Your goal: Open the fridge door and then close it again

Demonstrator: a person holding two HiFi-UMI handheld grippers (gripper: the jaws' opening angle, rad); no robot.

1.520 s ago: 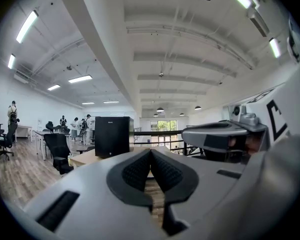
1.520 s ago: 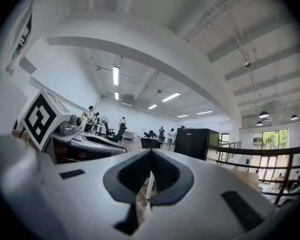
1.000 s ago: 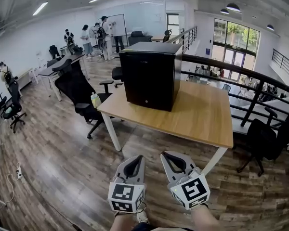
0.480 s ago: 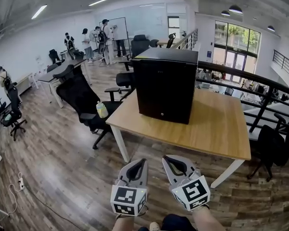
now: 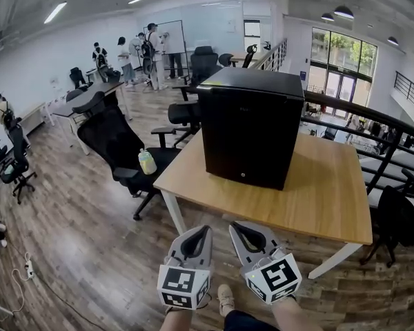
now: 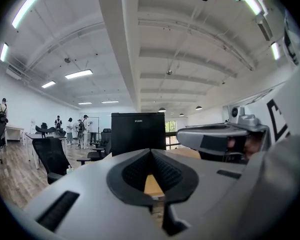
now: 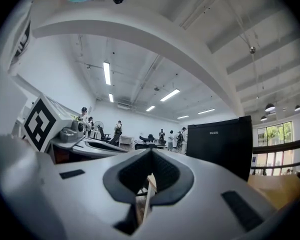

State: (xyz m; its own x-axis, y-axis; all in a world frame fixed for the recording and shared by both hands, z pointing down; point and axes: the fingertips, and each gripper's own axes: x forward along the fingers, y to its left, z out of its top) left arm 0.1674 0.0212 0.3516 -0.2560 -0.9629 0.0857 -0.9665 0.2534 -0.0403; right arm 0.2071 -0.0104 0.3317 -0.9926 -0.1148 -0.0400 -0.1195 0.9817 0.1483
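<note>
Head view: fridge standing shut, both grippers short of it.
It is sitting upright on the wooden table, door facing the person; left gripper and right gripper are pointing toward it, jaws together, empty.
</note>
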